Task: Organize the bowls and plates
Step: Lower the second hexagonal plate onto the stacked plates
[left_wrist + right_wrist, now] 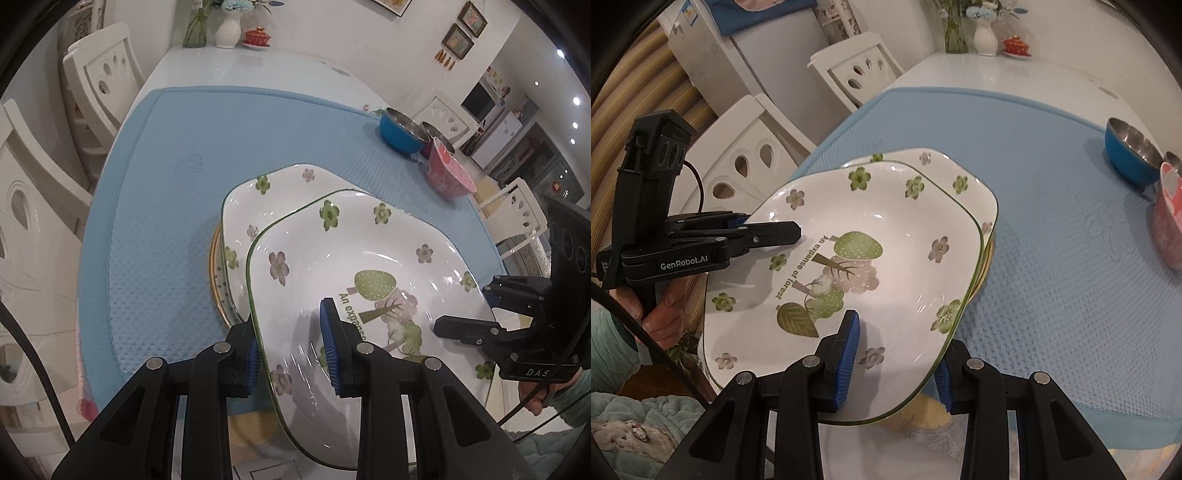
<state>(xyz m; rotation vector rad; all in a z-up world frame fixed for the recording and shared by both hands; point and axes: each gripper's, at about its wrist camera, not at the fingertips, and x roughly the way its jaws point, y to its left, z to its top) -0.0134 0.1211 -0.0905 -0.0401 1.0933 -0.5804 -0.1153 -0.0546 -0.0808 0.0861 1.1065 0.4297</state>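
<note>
Both tools clamped on the same flowered plate (354,266): left tool (291,350) grips its rim at 7 o'clock in the left wrist view, right tool (894,354) grips the opposite rim. Plate sits just over a matching plate (243,206) on the blue mat (177,192) on the desk. Blue bowl (402,131) and pink bowl (448,171) at 2 o'clock, well apart.
</note>
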